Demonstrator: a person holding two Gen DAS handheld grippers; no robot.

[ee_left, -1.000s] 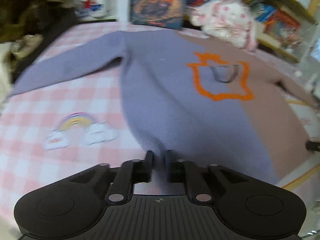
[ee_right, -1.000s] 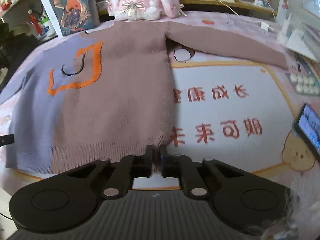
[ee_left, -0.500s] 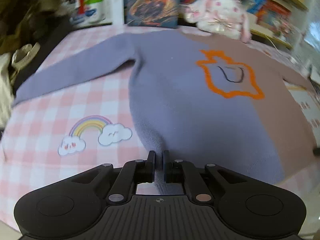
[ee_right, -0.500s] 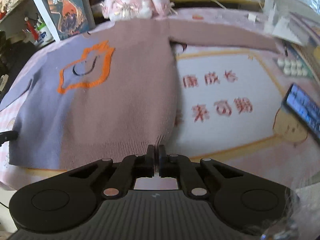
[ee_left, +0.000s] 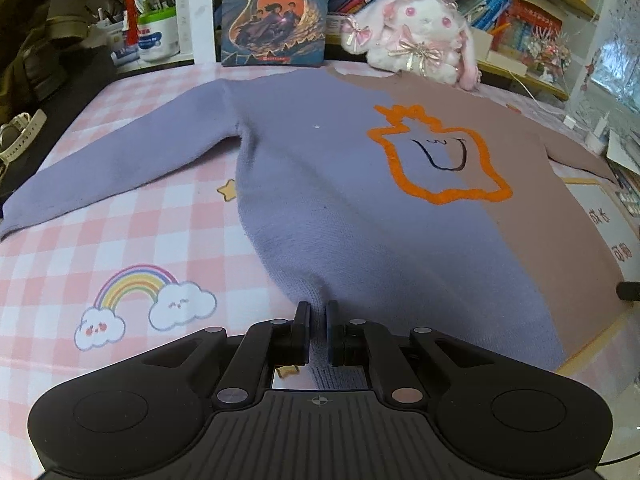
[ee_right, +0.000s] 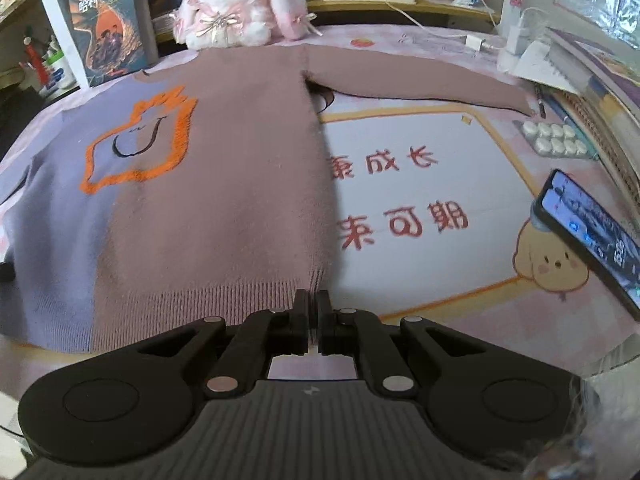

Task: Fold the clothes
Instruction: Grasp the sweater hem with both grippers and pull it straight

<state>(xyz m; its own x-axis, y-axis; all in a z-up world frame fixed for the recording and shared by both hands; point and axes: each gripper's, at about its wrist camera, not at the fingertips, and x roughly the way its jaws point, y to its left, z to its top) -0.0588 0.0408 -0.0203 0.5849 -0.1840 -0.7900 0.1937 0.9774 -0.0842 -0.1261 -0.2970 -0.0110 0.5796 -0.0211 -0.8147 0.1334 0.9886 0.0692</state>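
Note:
A sweater, half lilac (ee_left: 320, 200) and half mauve (ee_right: 224, 200), lies flat and face up on a printed mat, with an orange-outlined patch on its chest and both sleeves spread out. My left gripper (ee_left: 318, 312) is shut on the lilac corner of the hem. My right gripper (ee_right: 313, 300) is shut on the mauve corner of the ribbed hem. Both corners are pinched and slightly gathered at the near edge.
A plush rabbit (ee_left: 416, 48) and a standing book (ee_left: 276, 12) are behind the collar. A phone (ee_right: 588, 232), a pill blister pack (ee_right: 554, 140) and notebooks (ee_right: 592, 76) lie to the right. A watch (ee_left: 16, 136) and jars (ee_left: 156, 36) are at left.
Both grippers have pulled the hem corners toward the near edge, drawing the sweater body straighter and flatter. Both stay shut on the hem.

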